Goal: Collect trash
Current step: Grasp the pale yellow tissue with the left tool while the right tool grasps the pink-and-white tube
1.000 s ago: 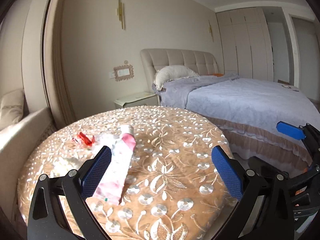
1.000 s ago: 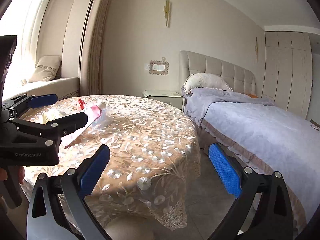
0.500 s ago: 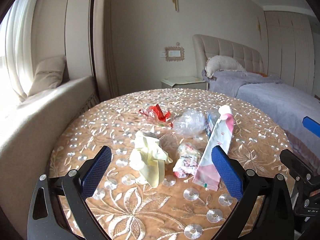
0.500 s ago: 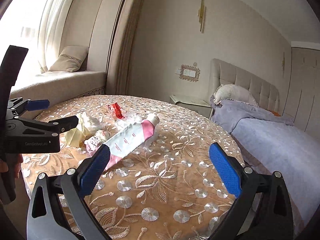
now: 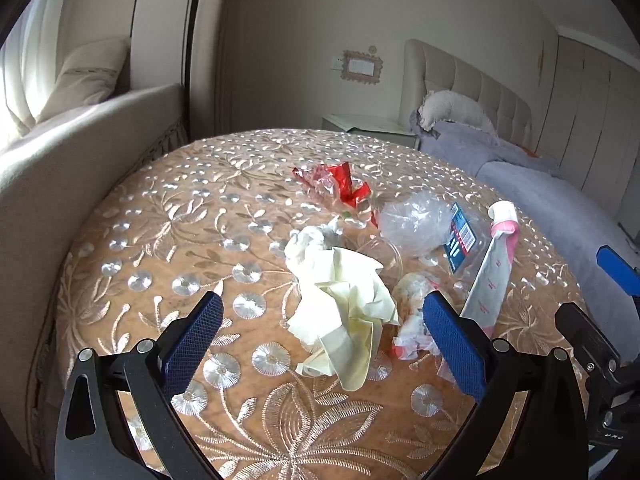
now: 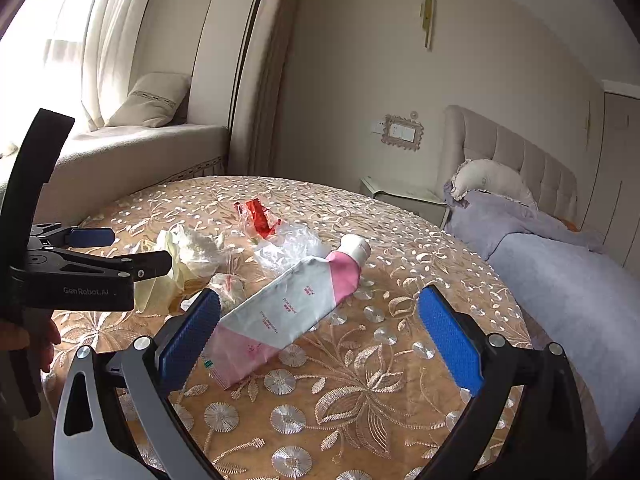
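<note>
Trash lies on a round table with an embroidered tan cloth (image 5: 168, 236). A crumpled pale yellow paper (image 5: 344, 304) lies between the fingers of my open left gripper (image 5: 324, 340). A red wrapper (image 5: 340, 182), clear plastic (image 5: 416, 222), a small crumpled wrapper (image 5: 412, 320) and a pink and white tube (image 5: 496, 268) lie around it. In the right wrist view the tube (image 6: 292, 308) lies just ahead of my open right gripper (image 6: 320, 332), near its left finger. The left gripper (image 6: 120, 252) shows there at the left, over the yellow paper (image 6: 160, 280).
A bed with a grey cover (image 6: 560, 280) stands right of the table. A window seat with a cushion (image 5: 80, 76) runs along the left. A nightstand (image 5: 368, 124) stands behind the table.
Both grippers have swung left and moved in over the table. The trash pile now lies close in front of the left gripper, and the tube close before the right one.
</note>
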A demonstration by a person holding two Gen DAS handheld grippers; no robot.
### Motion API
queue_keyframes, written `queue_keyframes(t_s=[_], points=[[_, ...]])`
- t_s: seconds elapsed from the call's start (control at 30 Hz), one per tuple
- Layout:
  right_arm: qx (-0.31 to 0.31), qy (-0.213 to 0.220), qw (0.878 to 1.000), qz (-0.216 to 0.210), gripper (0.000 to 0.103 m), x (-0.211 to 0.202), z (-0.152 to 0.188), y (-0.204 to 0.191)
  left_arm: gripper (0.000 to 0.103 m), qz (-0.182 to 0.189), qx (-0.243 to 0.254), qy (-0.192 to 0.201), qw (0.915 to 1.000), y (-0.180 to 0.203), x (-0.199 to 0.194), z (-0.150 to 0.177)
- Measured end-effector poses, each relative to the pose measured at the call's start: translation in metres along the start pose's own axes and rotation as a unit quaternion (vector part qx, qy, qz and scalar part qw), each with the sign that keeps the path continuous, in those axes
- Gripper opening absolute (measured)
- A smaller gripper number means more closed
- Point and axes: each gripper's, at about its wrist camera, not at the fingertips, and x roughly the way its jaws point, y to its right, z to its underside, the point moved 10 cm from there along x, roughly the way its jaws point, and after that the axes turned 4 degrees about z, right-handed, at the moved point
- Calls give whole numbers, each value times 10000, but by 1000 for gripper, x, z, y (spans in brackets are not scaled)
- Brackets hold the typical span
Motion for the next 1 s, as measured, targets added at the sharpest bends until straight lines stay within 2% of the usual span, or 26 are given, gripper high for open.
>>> queue_keyframes(t_s=[0.1, 0.17, 0.23, 0.37, 0.53, 0.63, 0.73, 0.83, 1.0], points=[[-51, -31, 10000, 37, 99, 6, -1, -2, 95, 145, -119, -105, 9998, -3, 8, 2], [-51, -65, 10000, 53, 99, 10, 0, -2, 60, 357, -205, -250, 9988, -4, 16, 5], [-46, -114, 9999, 27, 99, 14, 0, -3, 47, 588, -171, -420, 9972, 1, 23, 10], [-59, -241, 9997, -7, 99, 21, 3, -7, 36, 599, 115, -318, 9976, 12, 17, 8], [83, -479, 9988, -31, 99, 34, 5, -10, 35, 621, 155, -37, 9979, 12, -2, -5], [206, -857, 9961, -52, 99, 48, 10, -12, 35, 554, 240, 135, 9981, 14, -14, -13], [413, -1242, 9914, -78, 99, 61, 17, -10, 35, 588, 304, 255, 9975, 18, -22, -21], [808, -1451, 9860, -170, 99, 69, 19, -7, 35, 672, 328, 315, 9967, 23, -24, -24], [1133, -1782, 9763, -481, 99, 82, 22, -15, 35, 742, 381, 347, 9959, 26, -26, -23]])
